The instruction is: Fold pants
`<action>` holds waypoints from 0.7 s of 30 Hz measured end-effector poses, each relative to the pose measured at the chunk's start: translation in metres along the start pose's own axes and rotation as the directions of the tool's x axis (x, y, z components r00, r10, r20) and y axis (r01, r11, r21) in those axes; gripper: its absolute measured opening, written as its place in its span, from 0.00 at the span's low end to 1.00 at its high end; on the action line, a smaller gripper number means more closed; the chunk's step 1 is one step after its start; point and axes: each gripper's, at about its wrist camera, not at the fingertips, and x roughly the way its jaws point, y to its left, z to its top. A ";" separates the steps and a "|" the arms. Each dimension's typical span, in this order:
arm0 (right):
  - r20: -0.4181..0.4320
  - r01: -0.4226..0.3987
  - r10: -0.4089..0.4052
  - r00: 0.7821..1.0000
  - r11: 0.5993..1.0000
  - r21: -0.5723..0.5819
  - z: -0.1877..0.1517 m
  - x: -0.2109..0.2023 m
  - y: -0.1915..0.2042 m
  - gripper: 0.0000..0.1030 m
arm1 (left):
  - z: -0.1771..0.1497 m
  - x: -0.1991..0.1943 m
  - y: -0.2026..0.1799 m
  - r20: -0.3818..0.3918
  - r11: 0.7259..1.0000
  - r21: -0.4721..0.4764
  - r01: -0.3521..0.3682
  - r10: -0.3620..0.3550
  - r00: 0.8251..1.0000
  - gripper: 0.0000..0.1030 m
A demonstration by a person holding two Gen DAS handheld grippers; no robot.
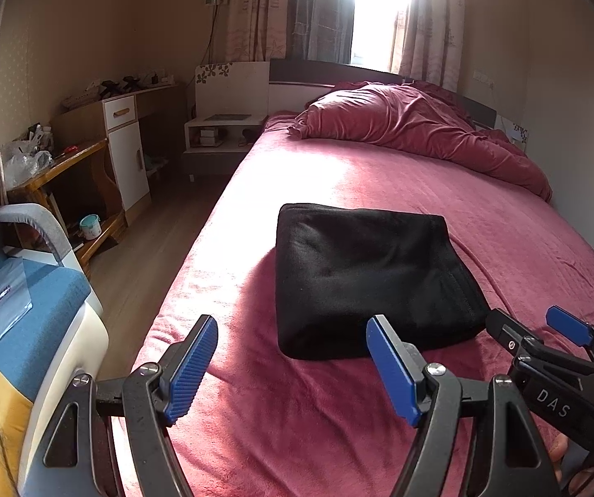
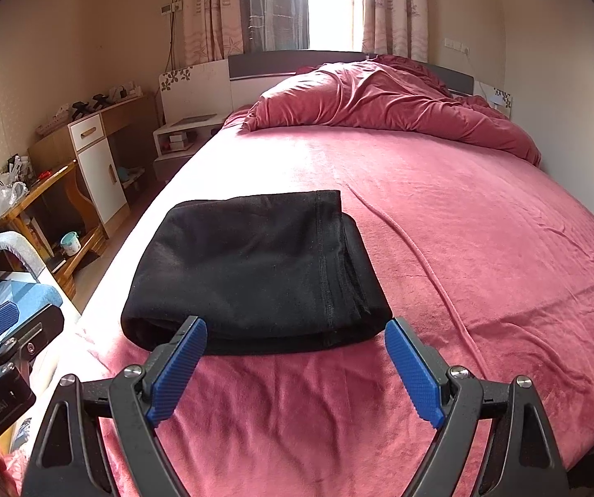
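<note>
The black pants (image 1: 371, 273) lie folded into a compact thick rectangle on the red bed sheet (image 1: 421, 182). My left gripper (image 1: 292, 325) hovers before the bundle's near left corner, jaws wide open with nothing between them. At the right edge of that view my right gripper (image 1: 525, 319) is near the bundle's near right corner. In the right wrist view the pants (image 2: 247, 265) fill the middle, hem seam on the right side. My right gripper (image 2: 295, 327) stands open just short of their near edge, pads not pressing on cloth. My left gripper (image 2: 23, 323) shows at the far left.
A crumpled red duvet (image 1: 421, 124) is heaped at the headboard end. Left of the bed are wooden floor (image 1: 152, 248), a white nightstand (image 1: 218, 132), a cluttered wooden table (image 1: 69, 157) and a blue and yellow seat (image 1: 15, 290). A ridge in the sheet (image 2: 421, 256) runs right of the pants.
</note>
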 end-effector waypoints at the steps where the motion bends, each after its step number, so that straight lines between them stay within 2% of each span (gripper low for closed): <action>1: 0.000 -0.001 0.001 1.000 1.000 0.001 0.000 0.000 0.000 0.86 | 0.000 0.000 0.000 -0.002 1.000 -0.001 -0.002 0.002 1.000 0.74; 21: -0.019 -0.004 0.004 1.000 1.000 -0.013 -0.004 0.006 -0.004 0.86 | -0.002 0.001 0.006 -0.015 1.000 -0.011 -0.015 0.014 1.000 0.74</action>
